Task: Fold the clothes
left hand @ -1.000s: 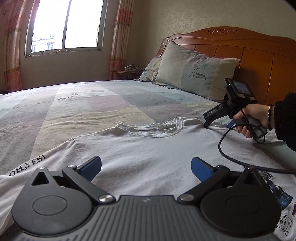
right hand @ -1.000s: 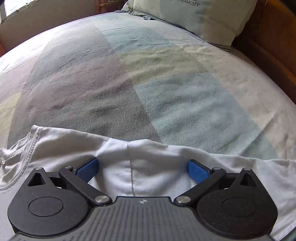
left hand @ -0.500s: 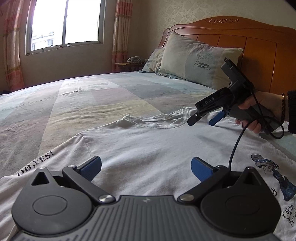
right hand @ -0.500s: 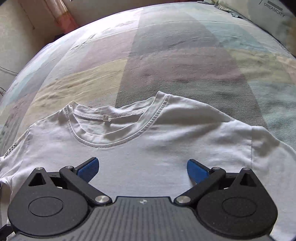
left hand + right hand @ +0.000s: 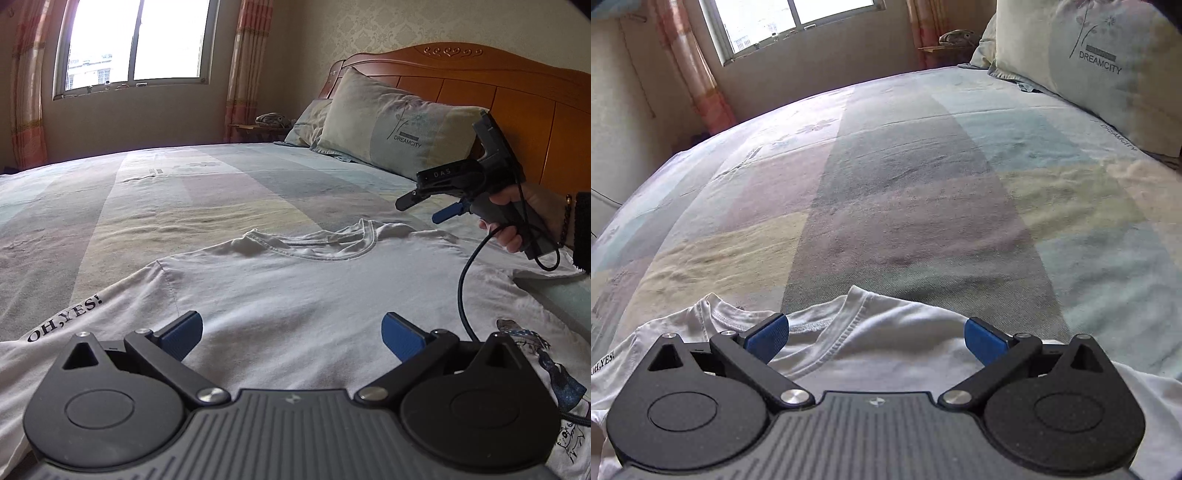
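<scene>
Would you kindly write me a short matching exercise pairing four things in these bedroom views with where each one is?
Things:
1. white T-shirt
2. DREAMCITY pillow
3. right gripper
4. window

Places:
A. in the far wall between curtains
B. held above the T-shirt's shoulder
C. spread flat on the bedsheet
D. leaning against the wooden headboard

Pairs: 1-C, 2-D, 3-B, 4-A

The right gripper (image 5: 873, 338) hangs wide apart over the collar (image 5: 849, 314) of a white T-shirt (image 5: 897, 347) on the striped bedsheet (image 5: 905, 192).
</scene>
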`<state>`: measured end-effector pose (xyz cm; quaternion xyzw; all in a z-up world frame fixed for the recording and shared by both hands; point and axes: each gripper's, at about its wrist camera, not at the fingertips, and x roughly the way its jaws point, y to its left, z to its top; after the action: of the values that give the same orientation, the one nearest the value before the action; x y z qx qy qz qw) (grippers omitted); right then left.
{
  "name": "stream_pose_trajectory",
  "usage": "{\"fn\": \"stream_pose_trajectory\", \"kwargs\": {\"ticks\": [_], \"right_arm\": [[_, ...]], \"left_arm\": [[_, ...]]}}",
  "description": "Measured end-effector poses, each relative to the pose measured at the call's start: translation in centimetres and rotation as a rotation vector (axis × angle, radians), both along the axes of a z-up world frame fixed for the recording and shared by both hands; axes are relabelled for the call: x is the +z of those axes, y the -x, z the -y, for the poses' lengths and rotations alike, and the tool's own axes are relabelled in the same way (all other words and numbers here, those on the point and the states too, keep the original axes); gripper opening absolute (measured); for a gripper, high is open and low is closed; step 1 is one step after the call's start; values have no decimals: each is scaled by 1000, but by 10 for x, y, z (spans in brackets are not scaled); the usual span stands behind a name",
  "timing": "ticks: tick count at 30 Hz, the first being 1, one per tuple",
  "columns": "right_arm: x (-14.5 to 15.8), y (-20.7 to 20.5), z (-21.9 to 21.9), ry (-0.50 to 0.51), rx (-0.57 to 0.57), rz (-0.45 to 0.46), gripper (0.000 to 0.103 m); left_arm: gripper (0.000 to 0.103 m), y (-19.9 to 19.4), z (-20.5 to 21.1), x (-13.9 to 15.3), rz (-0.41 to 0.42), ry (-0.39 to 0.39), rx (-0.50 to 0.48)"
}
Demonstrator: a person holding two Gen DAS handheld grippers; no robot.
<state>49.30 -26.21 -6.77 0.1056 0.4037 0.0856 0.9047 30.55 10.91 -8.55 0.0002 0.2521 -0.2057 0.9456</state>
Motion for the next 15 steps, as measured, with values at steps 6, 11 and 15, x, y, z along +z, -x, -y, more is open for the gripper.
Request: {"fn": "stream_pose_trajectory", "kwargs": {"ticks": [6, 11, 15], "right_arm": [[-23, 18, 34, 28, -23, -81, 103], [-46, 3, 42, 163, -6, -45, 103], [-32, 3, 50, 210, -9, -90, 103]], "left_arm": [[102, -1, 3, -3, -22, 27, -15], [102, -7, 8, -11, -39, -6, -2], [102, -3, 13, -11, -24, -51, -5]]}}
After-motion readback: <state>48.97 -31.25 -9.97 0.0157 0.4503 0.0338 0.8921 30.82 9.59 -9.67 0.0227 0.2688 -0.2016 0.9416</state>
